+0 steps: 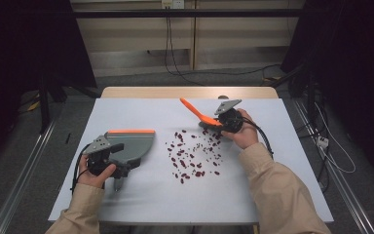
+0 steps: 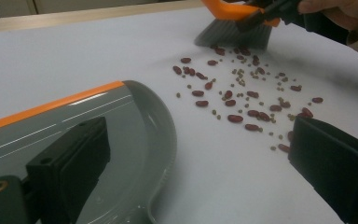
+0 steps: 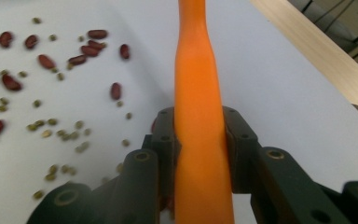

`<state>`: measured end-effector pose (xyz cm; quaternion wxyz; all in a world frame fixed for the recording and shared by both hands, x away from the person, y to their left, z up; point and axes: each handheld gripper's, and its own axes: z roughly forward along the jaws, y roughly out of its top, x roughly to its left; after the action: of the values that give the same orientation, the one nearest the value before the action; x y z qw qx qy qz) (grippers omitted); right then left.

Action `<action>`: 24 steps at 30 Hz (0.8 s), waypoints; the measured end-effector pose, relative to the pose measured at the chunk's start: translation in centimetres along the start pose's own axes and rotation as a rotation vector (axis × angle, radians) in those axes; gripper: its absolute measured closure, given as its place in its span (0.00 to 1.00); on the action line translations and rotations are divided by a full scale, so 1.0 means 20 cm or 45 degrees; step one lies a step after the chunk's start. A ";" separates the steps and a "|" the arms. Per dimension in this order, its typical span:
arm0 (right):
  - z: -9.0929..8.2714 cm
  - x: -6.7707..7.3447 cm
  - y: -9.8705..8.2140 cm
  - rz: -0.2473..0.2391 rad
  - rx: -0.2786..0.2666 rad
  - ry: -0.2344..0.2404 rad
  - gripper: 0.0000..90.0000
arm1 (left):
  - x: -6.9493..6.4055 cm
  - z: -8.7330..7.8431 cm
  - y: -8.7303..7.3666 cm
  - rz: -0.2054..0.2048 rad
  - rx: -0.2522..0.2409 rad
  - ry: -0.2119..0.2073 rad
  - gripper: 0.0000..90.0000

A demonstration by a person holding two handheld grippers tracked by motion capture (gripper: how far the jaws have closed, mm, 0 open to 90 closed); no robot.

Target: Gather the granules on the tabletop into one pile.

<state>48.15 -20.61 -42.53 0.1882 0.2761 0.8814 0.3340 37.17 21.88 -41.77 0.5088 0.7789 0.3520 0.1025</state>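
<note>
Red beans and small green beans (image 1: pixel 192 153) lie scattered over the middle of the white table (image 1: pixel 141 200). My right gripper (image 1: pixel 219 123) is shut on the orange handle (image 3: pixel 198 70) of a small brush (image 1: pixel 195 111). The brush's grey bristles (image 2: pixel 233 36) touch the table at the far edge of the beans (image 2: pixel 242 98). A grey dustpan (image 1: pixel 134 144) with an orange rim lies flat to the left of the beans. My left gripper (image 1: pixel 124 165) stands open at its near side, one jaw over the pan (image 2: pixel 121 121), the other over bare table.
A wooden strip (image 1: pixel 190 91) runs along the table's far edge. Black cables (image 1: pixel 175 63) trail over the floor behind it. Metal rails (image 1: pixel 24 170) flank the table on both sides.
</note>
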 end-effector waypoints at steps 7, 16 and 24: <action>-0.06 0.07 -0.03 -0.059 0.002 0.071 0.78 | -0.01 0.00 0.00 0.001 0.001 -0.001 0.06; -0.12 0.15 -0.05 -0.101 0.008 0.121 0.78 | -0.01 0.00 0.00 0.001 0.000 0.004 0.06; -0.15 0.22 -0.06 -0.120 0.007 0.168 0.78 | 0.00 0.00 -0.01 0.009 0.017 0.011 0.06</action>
<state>42.77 -20.03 -41.88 0.1445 0.2121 0.9048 0.3398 36.95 21.94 -41.92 0.5017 0.7830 0.3521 0.1054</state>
